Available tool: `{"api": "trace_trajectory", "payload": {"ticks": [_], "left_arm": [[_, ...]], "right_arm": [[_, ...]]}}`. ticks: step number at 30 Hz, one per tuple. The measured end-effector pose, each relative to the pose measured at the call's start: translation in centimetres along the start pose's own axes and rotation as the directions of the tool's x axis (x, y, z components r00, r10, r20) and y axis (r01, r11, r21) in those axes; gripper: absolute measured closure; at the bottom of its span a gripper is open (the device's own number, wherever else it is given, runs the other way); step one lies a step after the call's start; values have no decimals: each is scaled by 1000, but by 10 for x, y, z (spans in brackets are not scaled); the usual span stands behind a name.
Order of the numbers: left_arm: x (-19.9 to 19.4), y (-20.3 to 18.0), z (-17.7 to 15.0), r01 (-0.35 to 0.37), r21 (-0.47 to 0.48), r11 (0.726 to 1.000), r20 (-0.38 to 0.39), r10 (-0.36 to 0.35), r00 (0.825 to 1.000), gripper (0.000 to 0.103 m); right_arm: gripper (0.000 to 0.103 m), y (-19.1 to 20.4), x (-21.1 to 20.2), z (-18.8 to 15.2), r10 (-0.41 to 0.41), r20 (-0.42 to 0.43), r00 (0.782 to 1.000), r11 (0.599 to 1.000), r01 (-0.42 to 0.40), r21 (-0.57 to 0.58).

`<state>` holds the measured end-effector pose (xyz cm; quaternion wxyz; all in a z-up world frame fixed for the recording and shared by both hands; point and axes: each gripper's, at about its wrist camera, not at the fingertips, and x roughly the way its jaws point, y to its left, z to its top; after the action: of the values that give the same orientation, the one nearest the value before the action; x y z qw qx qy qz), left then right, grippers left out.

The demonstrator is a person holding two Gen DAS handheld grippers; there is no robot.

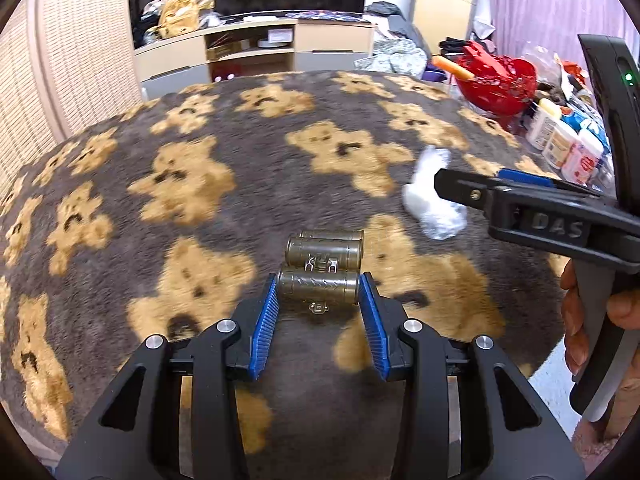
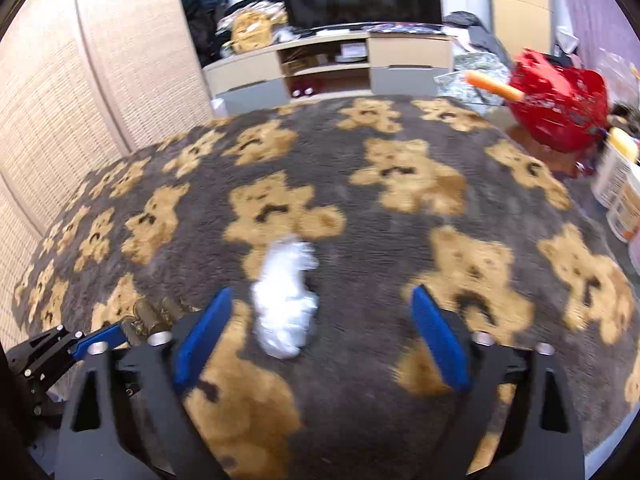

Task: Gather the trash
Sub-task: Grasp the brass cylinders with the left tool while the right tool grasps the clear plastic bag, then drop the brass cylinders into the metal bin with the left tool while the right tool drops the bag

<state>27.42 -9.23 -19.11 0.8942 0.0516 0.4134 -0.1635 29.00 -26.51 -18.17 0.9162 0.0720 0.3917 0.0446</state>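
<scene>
A bronze-coloured cluster of short plastic cylinders (image 1: 324, 254) lies on the bear-patterned blanket (image 1: 192, 184). My left gripper (image 1: 319, 282) is shut on its nearest cylinder, one blue pad pressing on each end. A crumpled white wad (image 2: 286, 304) lies further right on the blanket. My right gripper (image 2: 322, 292) is open around it; the wad sits close to the left finger, and no pad presses on it. In the left wrist view, the right gripper (image 1: 468, 184) reaches in from the right over the wad (image 1: 432, 196). In the right wrist view, the cylinders (image 2: 150, 318) show at lower left, in the left gripper (image 2: 128, 330).
A red basket (image 1: 496, 84) with an orange stick stands at the blanket's far right edge, with white jars (image 1: 568, 144) beside it. A TV cabinet (image 1: 256, 52) lies beyond the blanket and a woven panel (image 1: 80, 52) to the left. A person's hand (image 1: 580, 320) holds the right gripper's handle.
</scene>
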Motion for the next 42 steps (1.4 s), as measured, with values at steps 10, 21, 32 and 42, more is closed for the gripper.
{"api": "trace_trajectory", "payload": {"ticks": [10,21,32,42], "left_arm": [[-7,10,-7,2,-6,1000,-9,-2,1000,65],[-58,5,-40,-1,-42,999,14,2,1000,65],[-122,-14,-96,-11,-50,999,44,14,999,65],[-128,-33,-152,16,-63,998,-14,-17,1000,65]], "right_arm": [[77,23,25,-11,-5,-68,998,997,0,-73],[78,28,-48,-37,48,-20,999,994,-49,-98],[78,46,-119,-97,84,-7,996,986,-84,-141],[78,46,-126,-163,116,-108,987,986,-128,-106]]}}
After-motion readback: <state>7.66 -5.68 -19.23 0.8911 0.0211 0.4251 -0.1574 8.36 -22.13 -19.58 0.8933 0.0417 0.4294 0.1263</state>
